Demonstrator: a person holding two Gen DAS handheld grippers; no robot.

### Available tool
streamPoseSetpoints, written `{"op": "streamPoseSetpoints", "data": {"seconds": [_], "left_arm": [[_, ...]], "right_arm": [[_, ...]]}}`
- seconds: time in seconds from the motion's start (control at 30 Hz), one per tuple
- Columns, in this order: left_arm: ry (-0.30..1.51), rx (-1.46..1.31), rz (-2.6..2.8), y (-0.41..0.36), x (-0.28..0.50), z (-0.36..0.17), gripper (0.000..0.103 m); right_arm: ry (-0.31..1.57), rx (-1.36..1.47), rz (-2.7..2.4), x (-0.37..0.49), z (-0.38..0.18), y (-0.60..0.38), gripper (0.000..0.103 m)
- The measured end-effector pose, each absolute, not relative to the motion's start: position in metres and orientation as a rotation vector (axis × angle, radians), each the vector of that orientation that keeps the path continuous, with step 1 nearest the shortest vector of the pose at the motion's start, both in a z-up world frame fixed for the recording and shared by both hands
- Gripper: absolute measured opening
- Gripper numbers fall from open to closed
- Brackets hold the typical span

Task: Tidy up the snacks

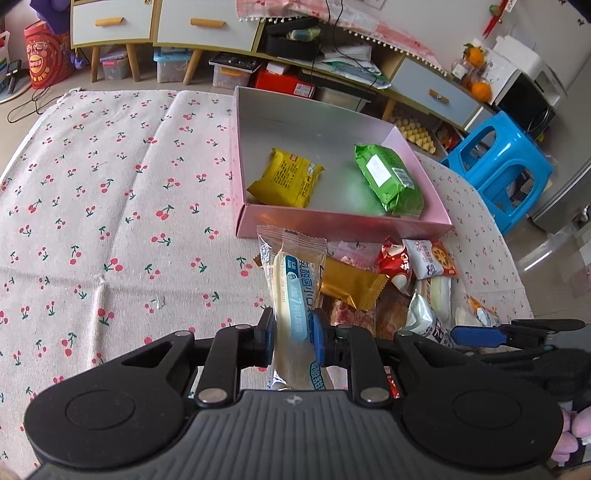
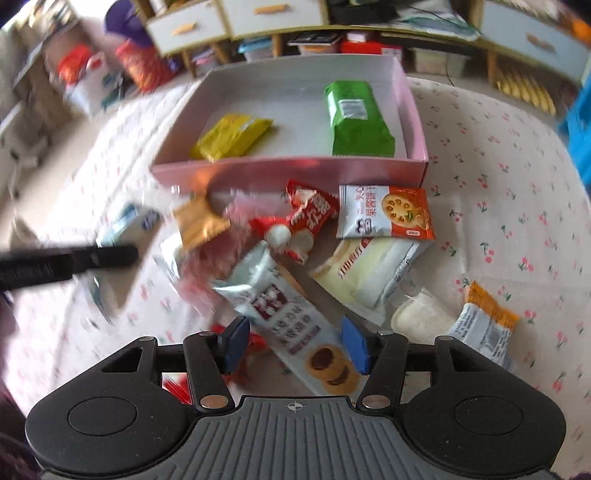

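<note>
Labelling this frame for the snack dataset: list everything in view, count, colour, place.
box: 1, pink, open, on the cloth
yellow pack: 1, yellow, in the box, left
green pack: 1, green, in the box, right
bread pack: 1, clear with blue label, in the left gripper
loose snacks: a heap, count unclear, red, gold, white and orange, on the cloth before the box
cookie pack: 1, white, under the right gripper
cloth: 1, pale with cherries, over the table
stool: 1, blue, right of the table
cabinet: white drawers, behind the table
left gripper: shut on the bread pack
right gripper: open, above the cookie pack
</note>
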State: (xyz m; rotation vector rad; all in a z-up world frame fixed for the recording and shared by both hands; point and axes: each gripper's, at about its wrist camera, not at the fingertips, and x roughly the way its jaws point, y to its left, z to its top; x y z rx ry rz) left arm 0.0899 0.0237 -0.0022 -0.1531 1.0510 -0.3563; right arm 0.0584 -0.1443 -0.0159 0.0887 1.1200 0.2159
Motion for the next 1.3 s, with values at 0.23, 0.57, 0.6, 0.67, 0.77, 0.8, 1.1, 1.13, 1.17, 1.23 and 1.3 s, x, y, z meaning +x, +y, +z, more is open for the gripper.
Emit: {"op": "streamPoseSetpoints", "data": {"seconds": [0.23, 0.57, 0.6, 0.67, 0.77, 0.8, 1.1, 1.13, 1.17, 1.23, 1.3], "left_arm": [[1.051, -0.151, -0.36, 0.021, 0.088, -0.001, 0.019], [1.022, -0.173, -0.36, 0.021, 0.083, 0.009, 0.019], [1.017, -0.179, -0.359, 0.021, 0.083, 0.01, 0.018], [1.008, -0.19, -0.355, 0.022, 0.082, 0.012, 0.019], [0.994, -0.202, -0.352, 0.02, 0.082, 0.017, 0.018], [0.989, -0.206, -0.351, 0.019, 0.083, 0.018, 0.018], [0.942, -0.206, -0.341, -0.001, 0.104, 0.028, 0.018], [0.938, -0.22, -0.346, -0.002, 0.111, 0.029, 0.019], [0.932, -0.229, -0.352, -0.003, 0.118, 0.031, 0.018], [0.922, -0.237, -0.357, -0.009, 0.133, 0.031, 0.018], [0.92, -0.24, -0.359, -0.015, 0.149, 0.028, 0.018]], "right_arm": [[1.137, -0.03, 0.231, 0.054, -0.028, -0.136, 0.051], [1.129, 0.117, 0.218, 0.055, -0.022, -0.16, 0.03], [1.117, 0.131, 0.213, 0.054, -0.018, -0.164, 0.03], [1.092, 0.161, 0.208, 0.053, -0.01, -0.169, 0.03], [1.051, 0.196, 0.203, 0.054, 0.004, -0.174, 0.03], [1.036, 0.21, 0.201, 0.054, 0.01, -0.175, 0.03], [0.949, 0.288, 0.195, 0.094, 0.043, -0.173, 0.031], [0.945, 0.301, 0.194, 0.101, 0.043, -0.175, 0.031], [0.942, 0.315, 0.191, 0.109, 0.044, -0.176, 0.031], [0.93, 0.351, 0.189, 0.128, 0.045, -0.181, 0.031], [0.923, 0.394, 0.187, 0.147, 0.043, -0.186, 0.031]]}}
